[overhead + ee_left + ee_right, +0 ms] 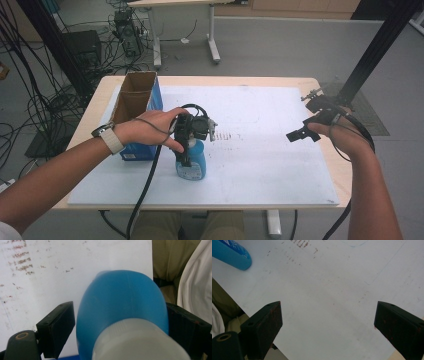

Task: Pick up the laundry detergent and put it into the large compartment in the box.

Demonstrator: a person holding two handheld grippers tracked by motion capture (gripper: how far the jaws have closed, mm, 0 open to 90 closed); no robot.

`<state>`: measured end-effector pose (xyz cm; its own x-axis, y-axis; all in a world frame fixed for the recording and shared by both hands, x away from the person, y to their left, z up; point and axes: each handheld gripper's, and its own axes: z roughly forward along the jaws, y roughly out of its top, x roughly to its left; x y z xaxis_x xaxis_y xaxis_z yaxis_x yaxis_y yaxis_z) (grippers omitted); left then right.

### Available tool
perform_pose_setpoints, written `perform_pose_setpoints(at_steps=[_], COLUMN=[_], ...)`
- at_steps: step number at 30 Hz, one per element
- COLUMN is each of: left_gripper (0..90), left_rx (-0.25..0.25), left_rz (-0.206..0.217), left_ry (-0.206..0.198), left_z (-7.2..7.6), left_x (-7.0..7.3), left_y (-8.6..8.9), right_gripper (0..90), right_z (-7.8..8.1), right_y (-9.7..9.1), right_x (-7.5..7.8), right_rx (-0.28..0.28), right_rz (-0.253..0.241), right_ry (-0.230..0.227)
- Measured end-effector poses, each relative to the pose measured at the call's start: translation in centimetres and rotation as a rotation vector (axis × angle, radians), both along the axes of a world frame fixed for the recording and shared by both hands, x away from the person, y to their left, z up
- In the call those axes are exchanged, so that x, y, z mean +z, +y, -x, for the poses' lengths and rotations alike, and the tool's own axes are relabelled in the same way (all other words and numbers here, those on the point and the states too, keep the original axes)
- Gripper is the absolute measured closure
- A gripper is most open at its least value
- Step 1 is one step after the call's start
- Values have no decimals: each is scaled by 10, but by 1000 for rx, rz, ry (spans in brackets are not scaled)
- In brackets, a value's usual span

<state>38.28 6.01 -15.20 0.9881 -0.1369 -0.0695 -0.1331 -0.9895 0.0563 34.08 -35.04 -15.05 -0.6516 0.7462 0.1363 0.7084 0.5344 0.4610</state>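
We have the blue bottle (191, 165) standing upright on the white board (280, 165) that covers the desk (334, 172), near the board's front edge and just right of the open cardboard box (134, 102). Its long axis runs straight up and down, white cap (140, 342) on top, base on the board.

From above, we see the left gripper (189, 134) sitting right over the bottle's top, jaws pointing down along the bottle's sides. The left hand (150, 127) comes in from the left, wrist turned so the palm faces the bottle, a watch on the wrist, forearm slanting up from the bottom left corner with the cable trailing beneath it.

In the left gripper view (117, 322) we look down the bottle: the blue shoulder swells between the two black jaws. The far-side jaw sits against the blue body; on the other side we catch a thin gap, so the jaws straddle the bottle without a firm clamp that we can confirm.

Over to the right gripper (300, 134), well apart from the bottle, held above the board's right part. The right hand (345, 137) is raised, forearm rising from the bottom right, gripper aimed left and slightly down. In the right gripper view (327, 322) its jaws stand wide apart with bare board between them, the bottle's blue base (230, 253) showing far off in the corner.
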Motion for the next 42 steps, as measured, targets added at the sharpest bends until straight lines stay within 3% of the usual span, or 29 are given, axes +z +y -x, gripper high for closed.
perform_pose_setpoints(at_steps=[26, 42], left_gripper=[350, 396], left_rx=[-9, -3], left_rz=[15, 21], left_ry=[-11, -60], left_z=[4, 15], left_x=[-2, -2], left_y=[3, 4], right_gripper=[83, 83], right_z=[3, 3], right_y=[2, 3], right_x=[2, 0], right_rx=[3, 5], right_rz=[4, 2], right_ry=[-23, -21])
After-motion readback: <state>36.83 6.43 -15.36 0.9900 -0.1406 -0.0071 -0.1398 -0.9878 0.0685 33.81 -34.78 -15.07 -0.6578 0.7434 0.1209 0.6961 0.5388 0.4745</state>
